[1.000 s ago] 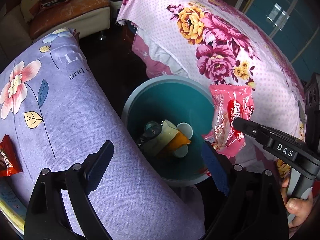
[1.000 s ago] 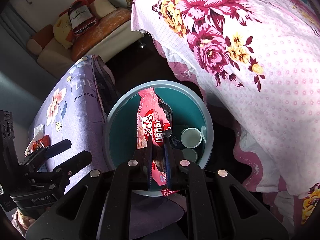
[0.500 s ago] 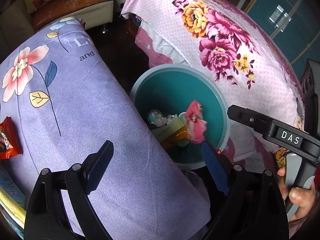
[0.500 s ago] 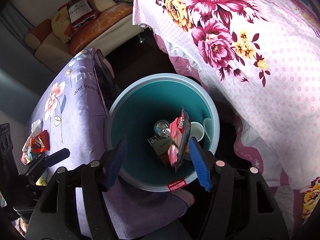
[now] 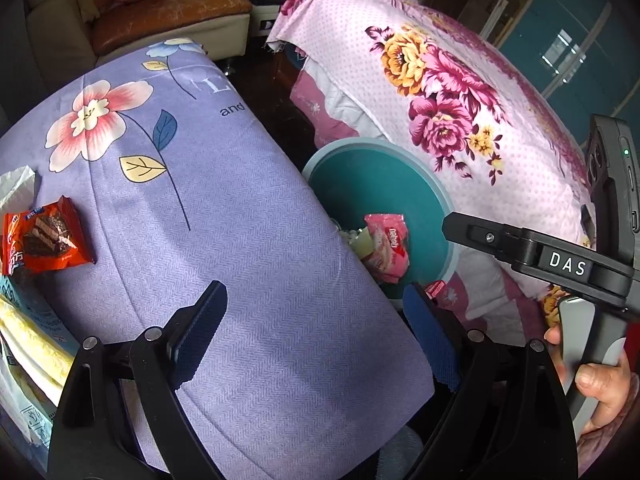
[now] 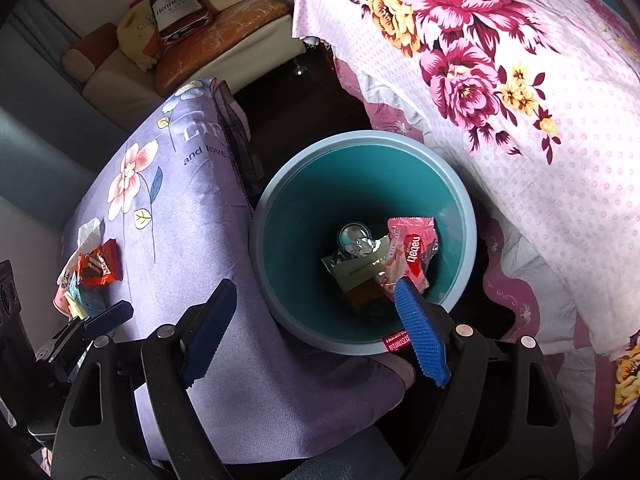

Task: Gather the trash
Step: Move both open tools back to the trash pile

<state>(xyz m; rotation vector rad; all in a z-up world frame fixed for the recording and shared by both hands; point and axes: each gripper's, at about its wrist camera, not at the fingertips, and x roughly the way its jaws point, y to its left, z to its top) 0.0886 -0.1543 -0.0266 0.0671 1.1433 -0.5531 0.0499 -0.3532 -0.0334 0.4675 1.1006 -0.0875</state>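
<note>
Since a sec ago the pink wafer wrapper (image 6: 412, 256) has left my right gripper (image 6: 316, 328) and dropped into the teal bin (image 6: 280, 240); it now lies at the bottom, on top of the other rubbish there: a crumpled foil bit (image 6: 362, 246), a pale flat packet (image 6: 356, 268) and sth round and silvery just behind the foil. R jaws have just been opening and now stand wide apart w/ nothing between the pads; the right blue pad (image 6: 420, 340) sits over the bin's near rim, the left pad over the lilac flowered cloth (image 6: 180, 220) beside the bin. My left gripper (image 5: 316, 336) is also wide open and empty, hanging over that lilac cloth (image 5: 240, 240), left of the bin (image 5: 400, 184). In the left view the bin is partly hidden behind the cloth's edge, w/ the pink wrapper (image 5: 388, 248) visible inside. Left of the bin on the lilac cloth lies an orange-red chocolate wafer pack (image 5: 44, 240), untouched, w/ white tissue (image 5: 16, 184) and some pale packets just beside it. Right of the bin is the pink rose-print bedspread (image 6: 520, 100). A hand (image 5: 596, 384) grips the right tool's handle at the left view's right edge. Behind the bin, a sofa (image 6: 224, 44) w/ cushions.
</note>
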